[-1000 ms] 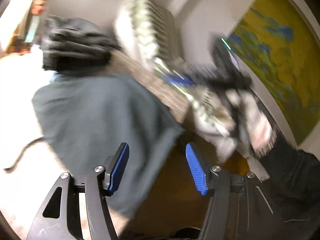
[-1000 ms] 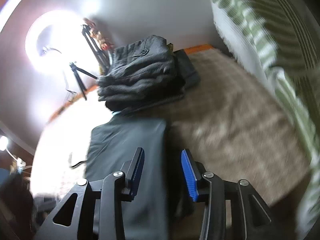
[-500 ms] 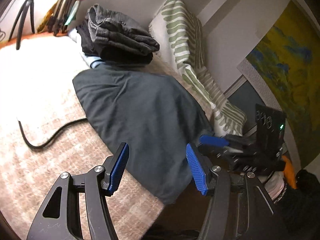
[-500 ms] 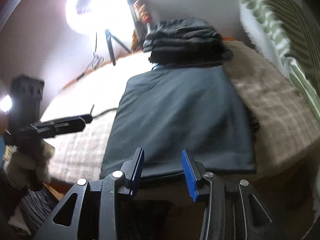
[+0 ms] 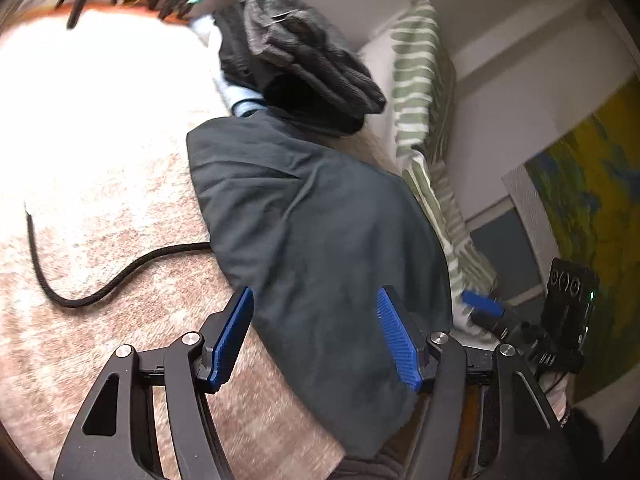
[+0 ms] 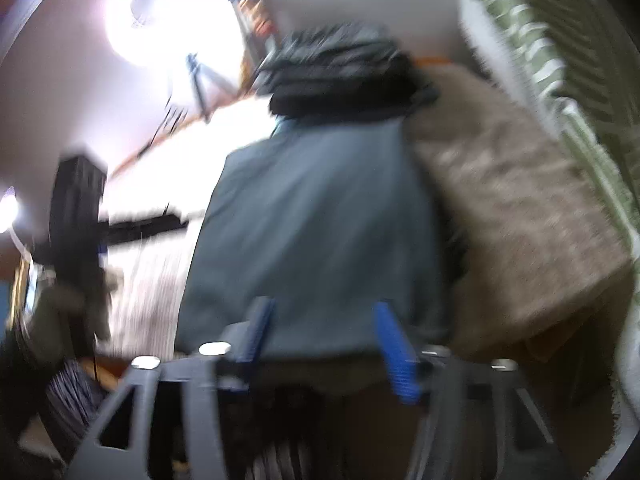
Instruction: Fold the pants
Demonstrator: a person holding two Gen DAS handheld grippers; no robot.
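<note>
Two tongs over bed (image 5: 100,160), beige checked cover. Dark grey pants (image 5: 320,240) lie flat on bed, near edge hanging toward tongs. Stack of folded clothes (image 5: 304,68) touching pants' far end. Striped pillow (image 5: 424,80) beside. Black cable (image 5: 120,276) left of pants. Left tongs (image 5: 314,336) opening, nothing gripped. Right tongs (image 6: 324,340) opening, blurred, empty.

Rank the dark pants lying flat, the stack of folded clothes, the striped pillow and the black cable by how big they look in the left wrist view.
1. Pants, clearly largest, though nearest the camera.
2. Stack of folded clothes and striped pillow: they look alike, so no ranking.
3. Black cable, thinnest by far.
</note>
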